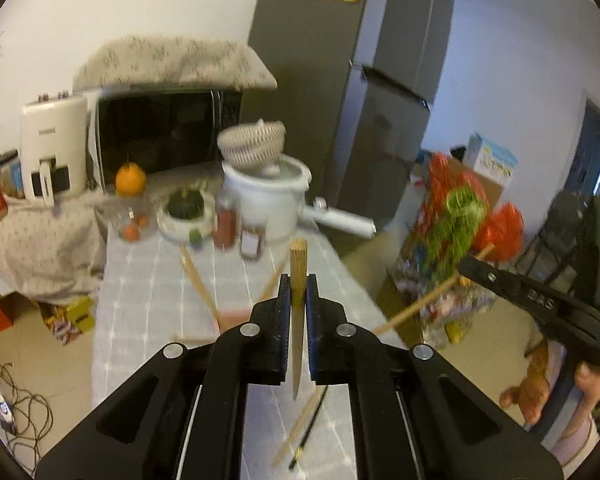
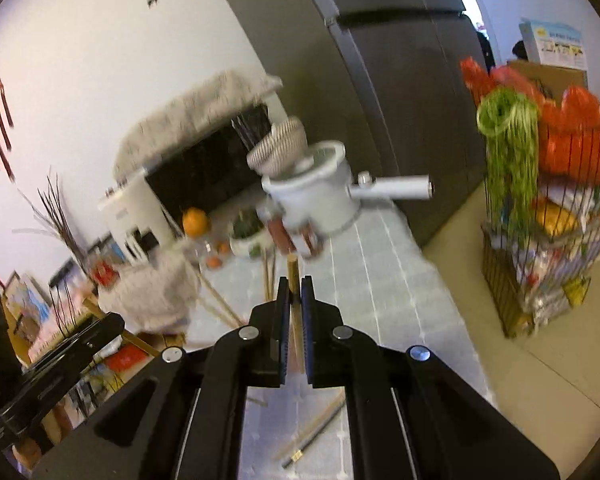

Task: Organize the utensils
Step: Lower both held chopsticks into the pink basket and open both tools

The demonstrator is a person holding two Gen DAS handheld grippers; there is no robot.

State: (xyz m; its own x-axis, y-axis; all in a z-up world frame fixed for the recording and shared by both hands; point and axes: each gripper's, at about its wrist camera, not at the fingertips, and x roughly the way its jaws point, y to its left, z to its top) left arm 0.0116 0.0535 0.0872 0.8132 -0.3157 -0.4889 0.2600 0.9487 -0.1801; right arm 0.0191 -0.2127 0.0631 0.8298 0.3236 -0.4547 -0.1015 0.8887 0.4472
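1. The left gripper (image 1: 299, 288) has its jaws pressed narrow on a wooden chopstick (image 1: 298, 312), which stands upright at the centre of the left wrist frame, its square end above the jaws and its thin tip below them
2. The right gripper (image 2: 295, 292) grips a second chopstick (image 2: 293, 276) in the same way, jaws narrow, at the centre of its own frame; in the left wrist frame this gripper enters from the right edge with its stick slanting down to the left
3. More loose chopsticks (image 1: 198, 280) lie scattered on the grey checked surface (image 1: 140, 300), and a wooden and a black one (image 1: 306, 428) lie side by side at lower centre
4. Behind them, mid-frame, a white pot (image 1: 266, 204) with a long handle carries a woven basket (image 1: 254, 146) tilted on its rim
5. Left of the pot stand two jars with dark red contents (image 1: 236, 228), a white bowl (image 1: 186, 222) of dark greens, and a glass jar (image 1: 131, 222) with an orange on top
6. At the right of the right wrist frame a wire basket (image 2: 548, 240) holds packages, with orange bags on top
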